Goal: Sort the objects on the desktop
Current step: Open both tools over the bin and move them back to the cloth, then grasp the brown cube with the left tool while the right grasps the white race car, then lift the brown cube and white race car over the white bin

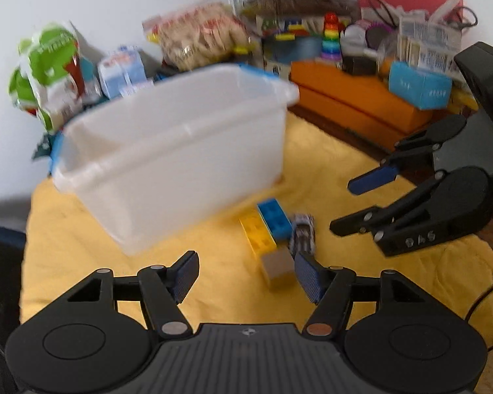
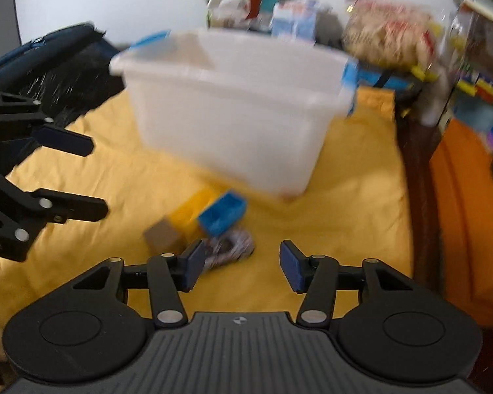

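A white plastic bin [image 1: 180, 151] stands on the yellow cloth [image 1: 213, 295]; it also shows in the right wrist view [image 2: 240, 124]. In front of it lie a yellow brick [image 1: 258, 234], a blue brick [image 1: 274, 218], a grey-brown block [image 1: 277, 267] and a small patterned toy car [image 1: 302, 233]. My left gripper [image 1: 246, 277] is open and empty, just short of the grey-brown block. My right gripper [image 2: 243, 267] is open and empty, with the toy car [image 2: 230, 248] by its left finger. The blue brick [image 2: 223, 213], yellow brick [image 2: 194, 210] and block [image 2: 164, 234] lie beyond.
Snack bags [image 1: 49, 72], a packet of biscuits [image 1: 197, 39], orange boxes [image 1: 355, 98], a ring-stack toy [image 1: 330, 36] and books crowd the back edge. A dark bag [image 2: 59, 69] lies at the cloth's left side in the right wrist view.
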A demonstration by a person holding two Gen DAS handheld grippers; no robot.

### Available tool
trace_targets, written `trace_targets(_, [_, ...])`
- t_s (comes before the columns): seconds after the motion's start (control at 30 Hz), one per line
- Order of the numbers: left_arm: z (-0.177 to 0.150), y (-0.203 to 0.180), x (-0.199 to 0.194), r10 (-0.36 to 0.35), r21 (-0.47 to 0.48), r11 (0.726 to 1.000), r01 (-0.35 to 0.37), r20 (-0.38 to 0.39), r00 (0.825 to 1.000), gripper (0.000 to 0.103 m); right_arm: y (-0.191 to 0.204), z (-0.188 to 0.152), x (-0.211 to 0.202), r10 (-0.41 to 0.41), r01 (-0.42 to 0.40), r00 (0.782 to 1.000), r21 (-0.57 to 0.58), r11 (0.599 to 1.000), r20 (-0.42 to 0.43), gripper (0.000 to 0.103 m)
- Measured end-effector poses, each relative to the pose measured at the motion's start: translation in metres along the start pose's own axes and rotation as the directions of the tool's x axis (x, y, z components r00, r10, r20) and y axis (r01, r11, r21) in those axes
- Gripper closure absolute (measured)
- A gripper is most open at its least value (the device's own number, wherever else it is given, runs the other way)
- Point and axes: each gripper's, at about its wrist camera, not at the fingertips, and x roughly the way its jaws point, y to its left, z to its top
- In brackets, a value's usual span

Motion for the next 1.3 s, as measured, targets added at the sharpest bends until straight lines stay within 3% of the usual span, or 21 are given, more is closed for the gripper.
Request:
trace_targets(0.17, [-0.005, -0.014, 0.024, -0.030, -0.023, 0.999, 0.030, -0.039, 0.999, 0.035, 0.004, -0.012, 0.008, -0.027, 0.027, 1.000, 0.040, 0.999, -0.010, 0.051])
trace_targets(0.3, [-0.005, -0.022, 0.045, -0.017, -0.051, 0.999, 0.014, -0.058, 0.998, 0.038, -0.002, -0.017, 0.006, -0.038, 0.039, 0.999, 0.055, 0.998, -0.013, 0.051])
trace_targets(0.33, [-0.005, -0.021, 0.049, -0.018, -0.062, 0.998, 0.014, -0.061, 0.998, 0.043, -0.003, -0.019, 0.005, -0.045, 0.046, 0.999, 0.059, 0.997, -0.015, 0.051])
trace_targets(0.4, [-0.005, -0.019, 0.062, -0.025, -0.078, 0.997, 0.018, -0.092, 0.995, 0.069, -0.006, -0.022, 0.004, -0.047, 0.048, 0.999, 0.072, 0.996, -0.018, 0.051])
trace_targets(0.63, [-0.015, -0.013, 0.058, -0.046, -0.051, 0.998, 0.041, -0.114, 0.992, 0.071, -0.008, -0.020, 0.011, -0.021, 0.022, 1.000, 0.105, 0.994, -0.014, 0.051])
trace_targets(0.77, [-0.024, -0.003, 0.044, -0.002, -0.026, 1.000, -0.002, -0.126, 0.992, 0.070, 0.001, -0.012, 0.029, 0.032, -0.027, 0.999, 0.164, 0.986, -0.030, 0.049])
trace_targets(0.9, [-0.034, 0.010, 0.038, 0.020, -0.066, 0.997, -0.030, -0.139, 0.990, 0.070, 0.010, -0.007, 0.053, 0.056, -0.038, 0.996, 0.221, 0.974, -0.074, 0.047])
trace_targets(0.97, [-0.036, 0.013, 0.037, 0.024, -0.076, 0.997, -0.035, -0.137, 0.990, 0.070, 0.015, -0.002, 0.061, 0.032, -0.018, 0.998, 0.219, 0.975, -0.063, 0.039])
trace_targets(1.1, [-0.037, 0.012, 0.037, 0.025, -0.076, 0.997, -0.035, -0.133, 0.991, 0.070, 0.024, 0.006, 0.074, -0.045, 0.052, 0.998, 0.147, 0.988, -0.051, 0.039])
trace_targets(1.2, [-0.037, 0.011, 0.036, 0.015, -0.071, 0.997, -0.024, -0.126, 0.992, 0.070, 0.023, -0.002, 0.067, -0.049, 0.053, 0.998, 0.102, 0.993, -0.039, 0.047])
trace_targets(1.23, [-0.037, 0.011, 0.037, 0.014, -0.072, 0.997, -0.023, -0.125, 0.992, 0.070, 0.020, -0.006, 0.063, -0.040, 0.043, 0.999, 0.097, 0.994, -0.033, 0.052])
trace_targets(1.27, [-0.037, 0.012, 0.038, 0.012, -0.072, 0.997, -0.021, -0.125, 0.992, 0.070, 0.015, -0.009, 0.060, -0.029, 0.032, 0.999, 0.103, 0.994, -0.029, 0.067])
trace_targets(1.3, [-0.036, 0.012, 0.039, 0.010, -0.072, 0.997, -0.019, -0.124, 0.992, 0.070, 0.009, -0.012, 0.056, -0.021, 0.024, 0.999, 0.111, 0.994, -0.028, 0.068])
